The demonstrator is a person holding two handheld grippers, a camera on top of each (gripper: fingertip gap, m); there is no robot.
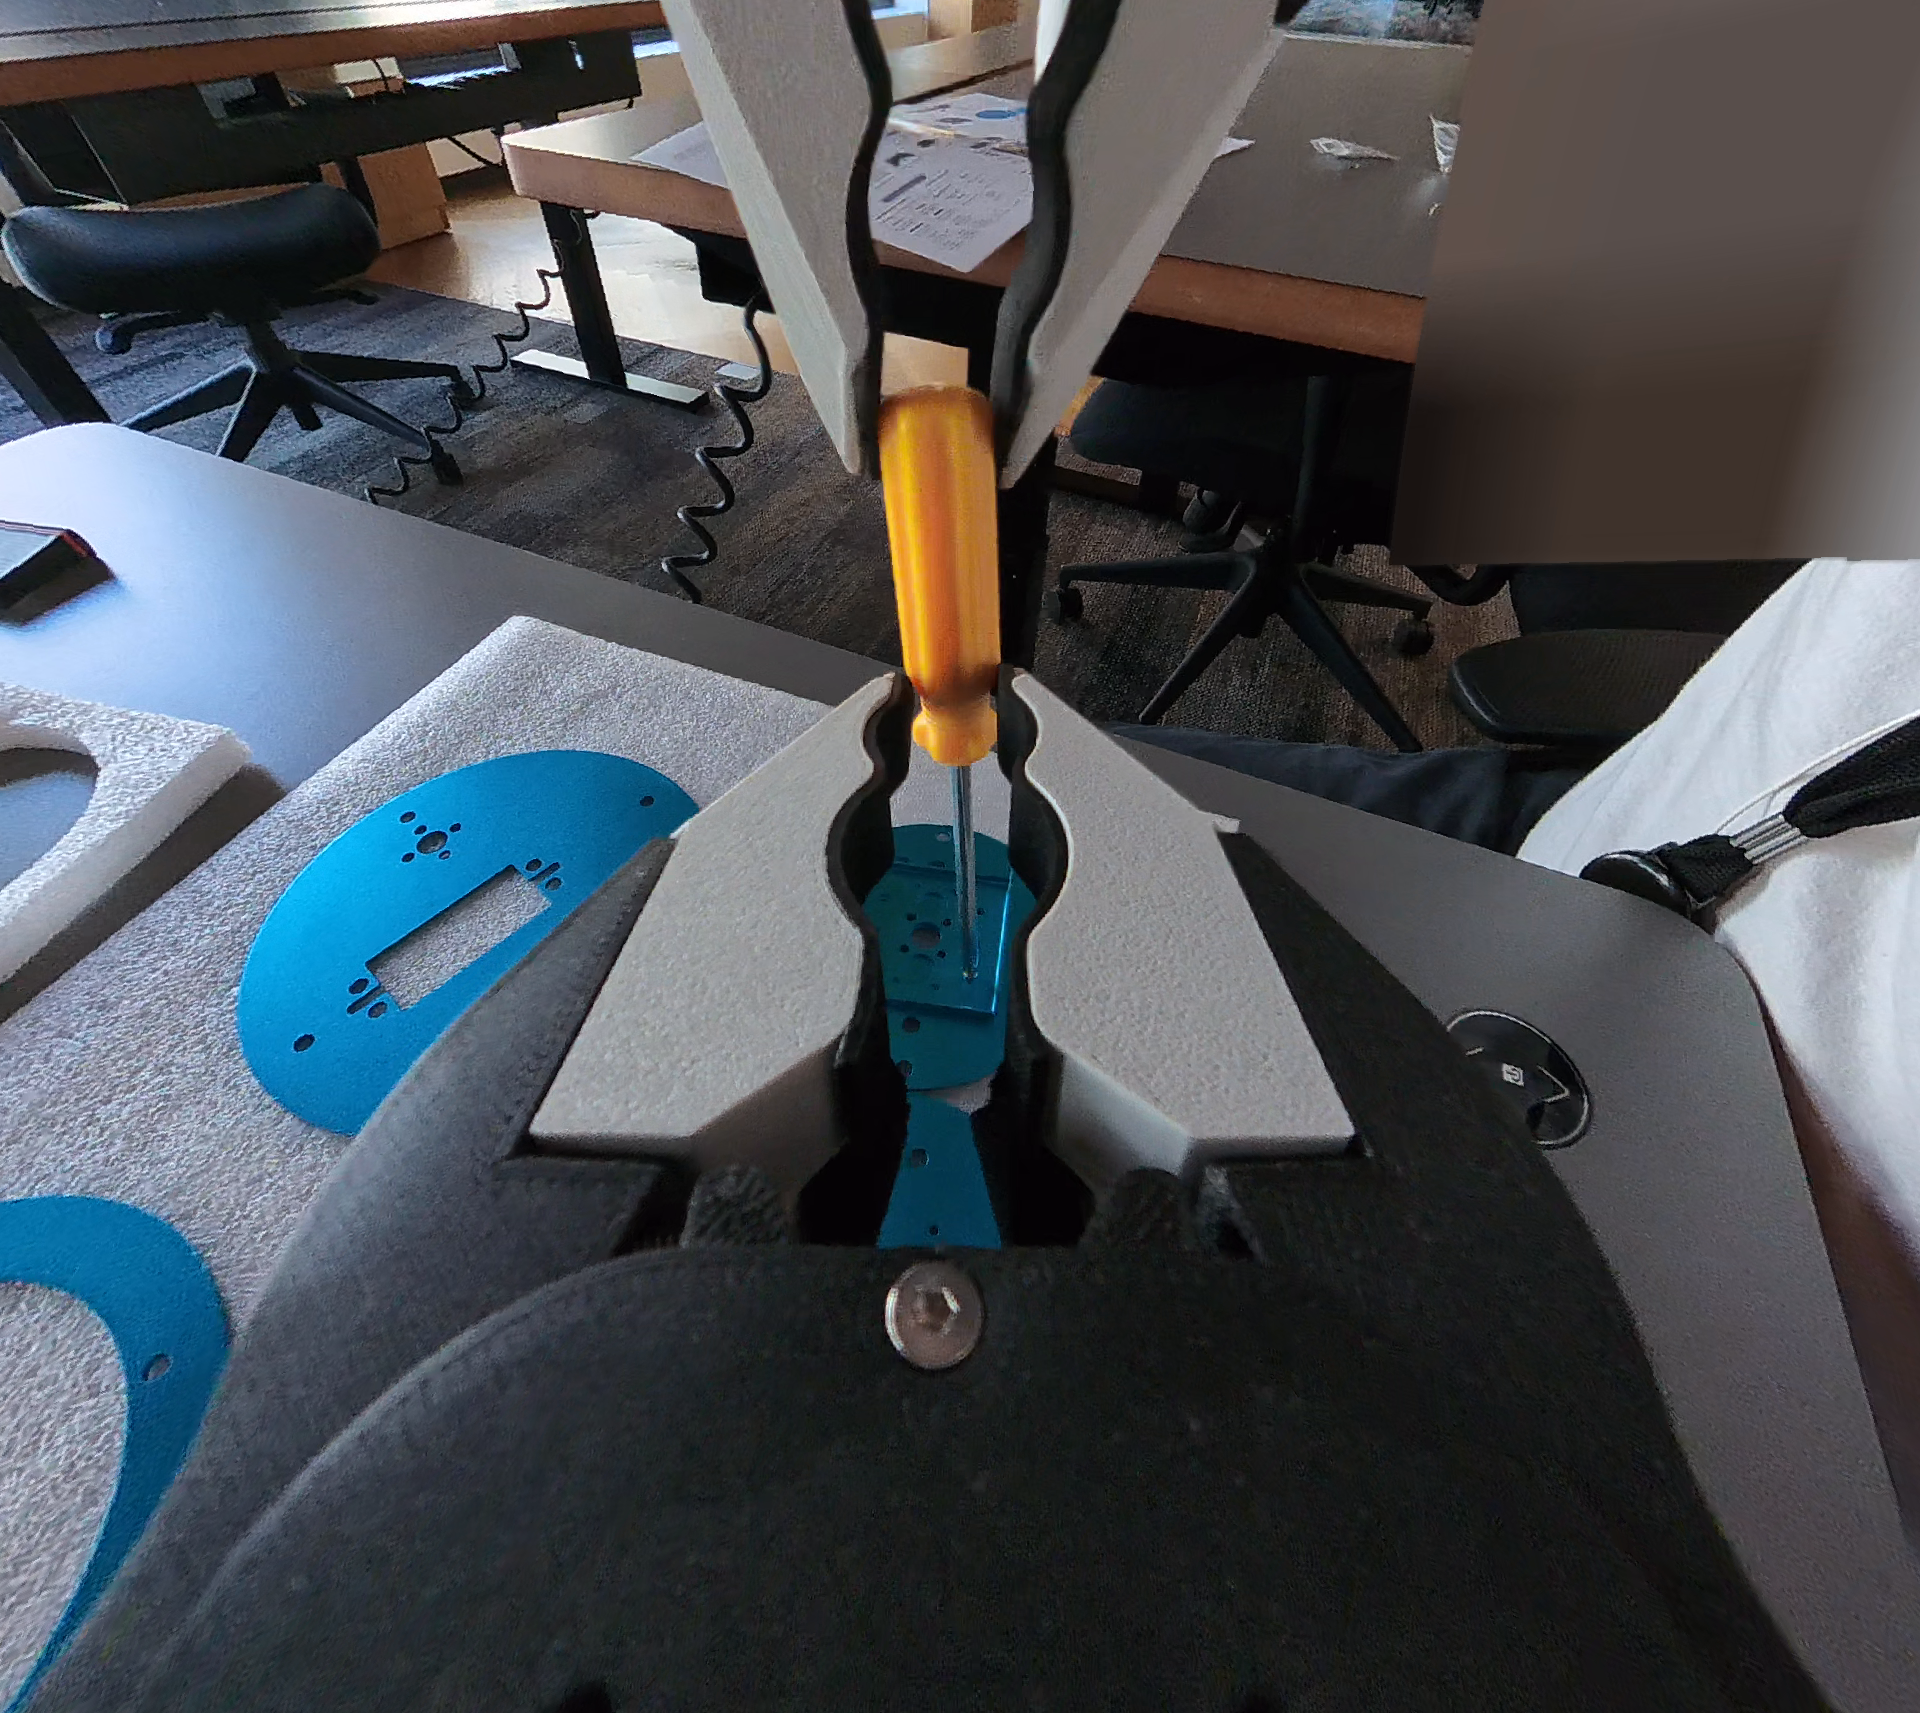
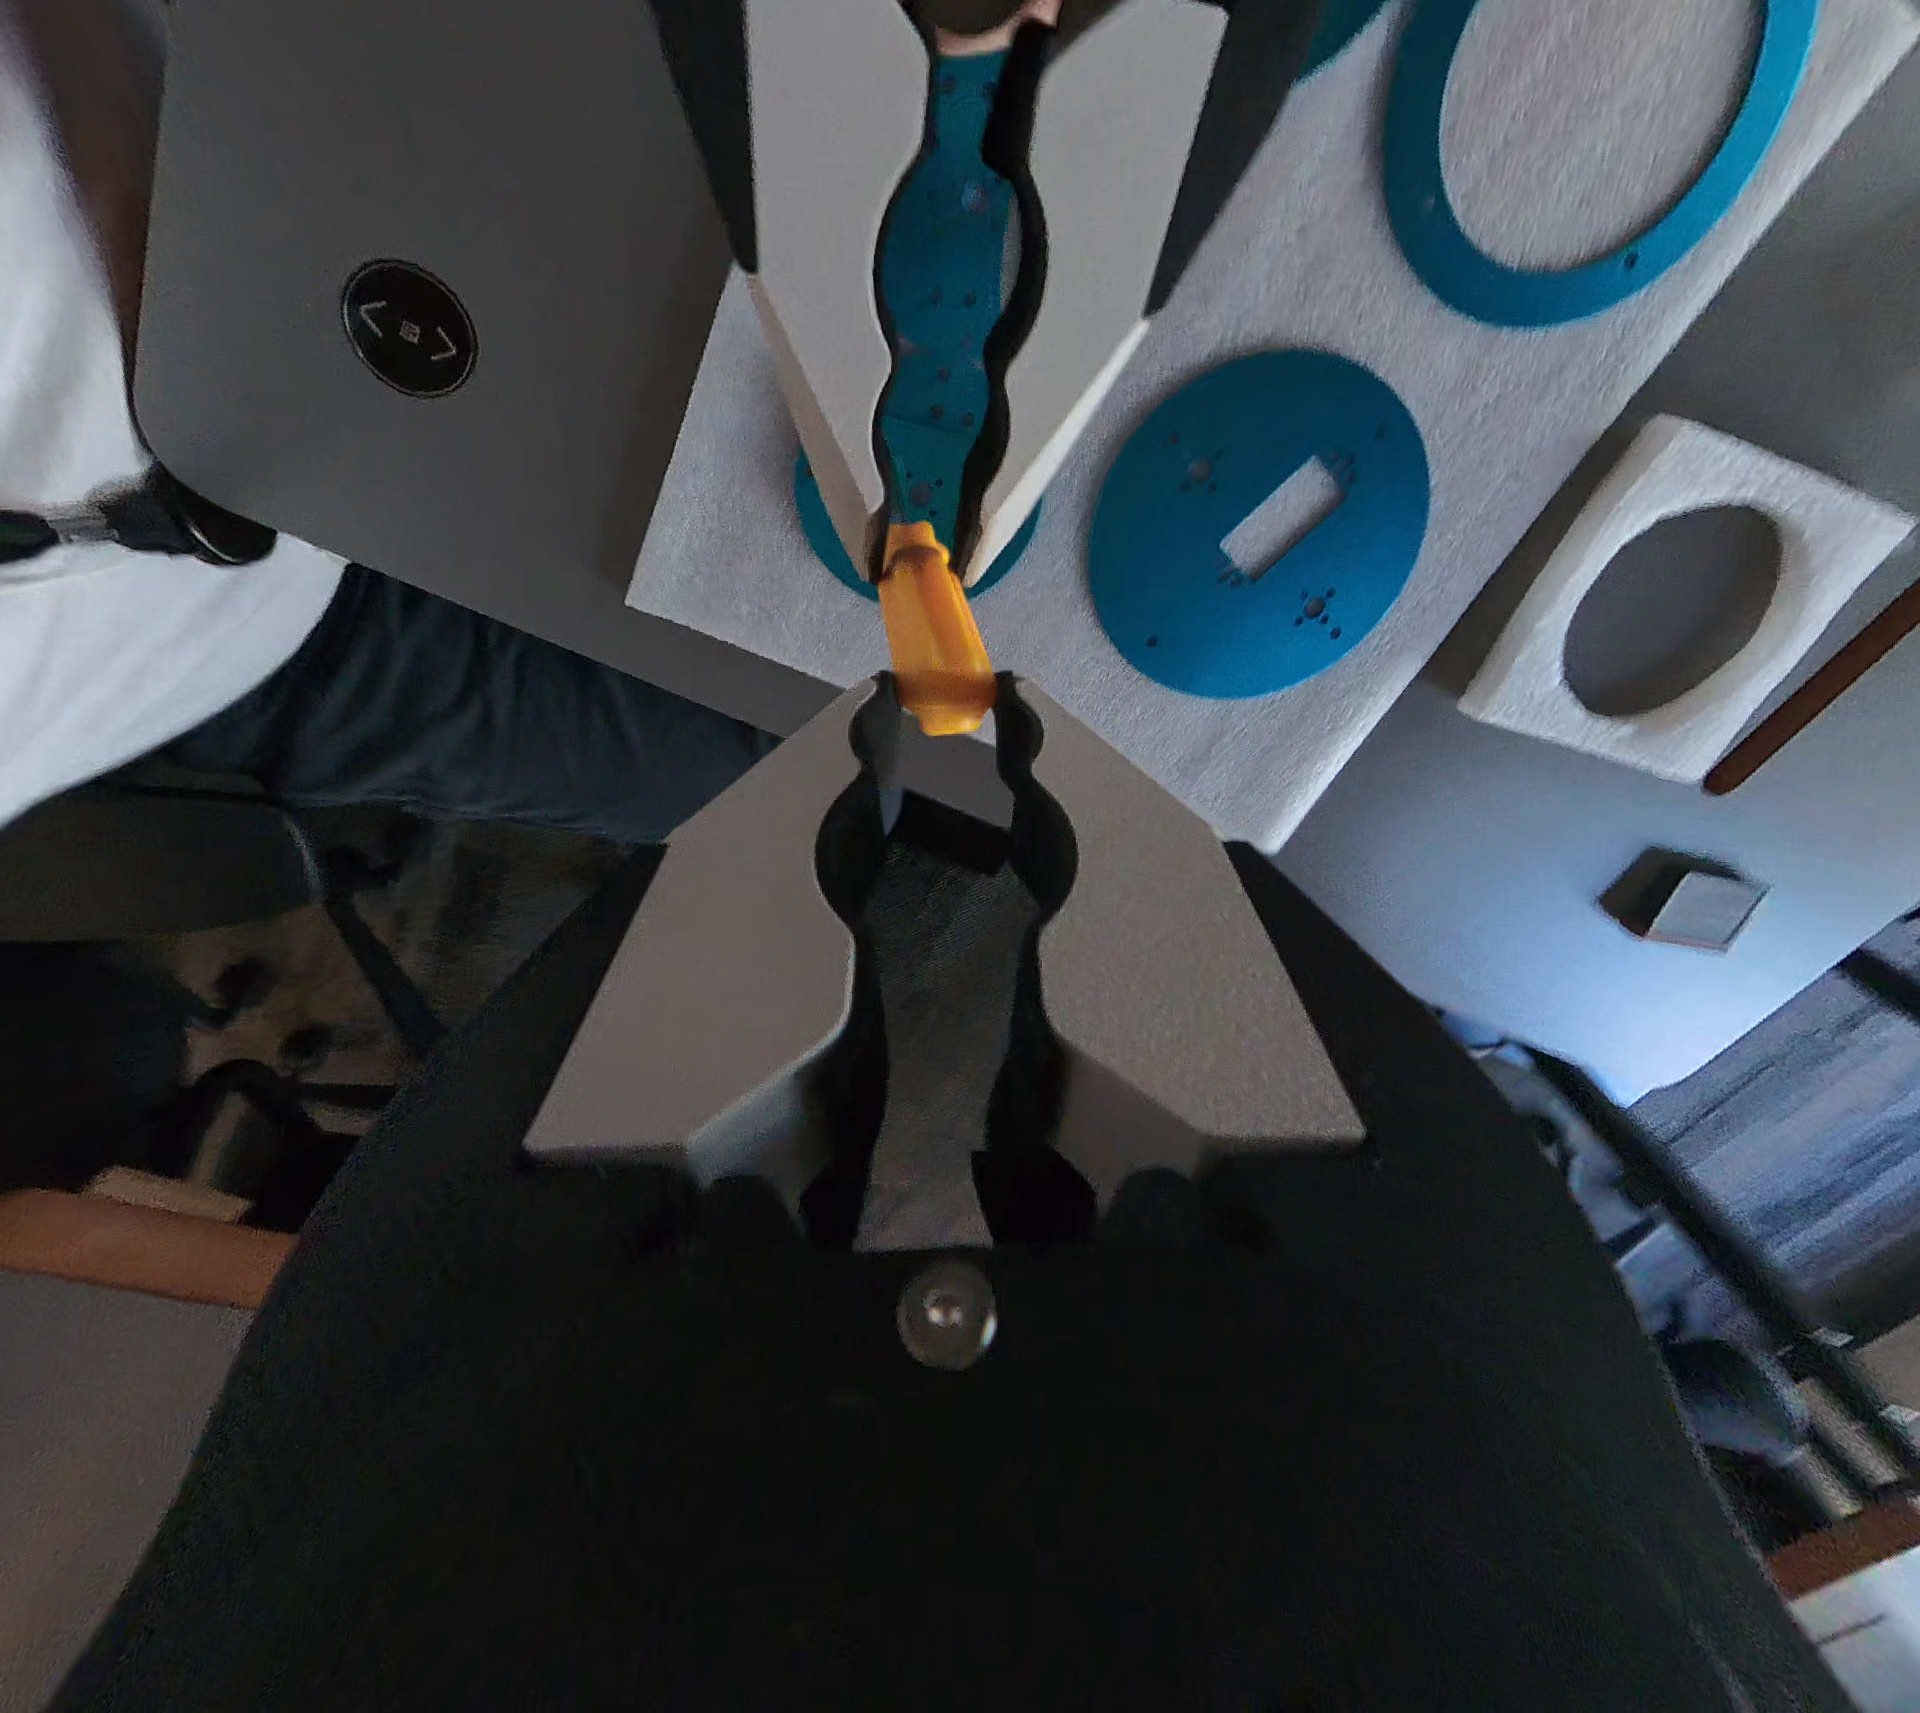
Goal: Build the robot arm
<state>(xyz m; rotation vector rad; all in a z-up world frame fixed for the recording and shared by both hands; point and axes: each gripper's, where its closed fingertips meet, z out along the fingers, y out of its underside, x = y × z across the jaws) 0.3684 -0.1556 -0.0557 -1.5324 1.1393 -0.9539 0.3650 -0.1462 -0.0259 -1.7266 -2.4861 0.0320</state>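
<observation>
An orange-handled screwdriver (image 1: 940, 562) stands upright. Its thin shaft tip rests on a small blue perforated bracket (image 1: 930, 936) lying on a blue disc. My left gripper (image 1: 953, 692) is closed around the lower end of the handle, close above the bracket. My right gripper (image 1: 935, 448) comes down from above and is shut on the top of the handle. In the right wrist view the right gripper (image 2: 942, 692) grips the handle's end (image 2: 925, 624), and the left gripper (image 2: 925, 557) flanks the handle lower down, over the blue bracket (image 2: 940, 375).
A white foam sheet (image 1: 582, 728) on the grey table (image 1: 312, 583) carries a blue round plate with a rectangular slot (image 1: 436, 915) and a blue ring (image 2: 1600, 53). A foam block with a round hole (image 2: 1683, 603) lies beside it. A person in white (image 1: 1818, 884) sits at the right edge. The tips of both grippers are at nearly the same place.
</observation>
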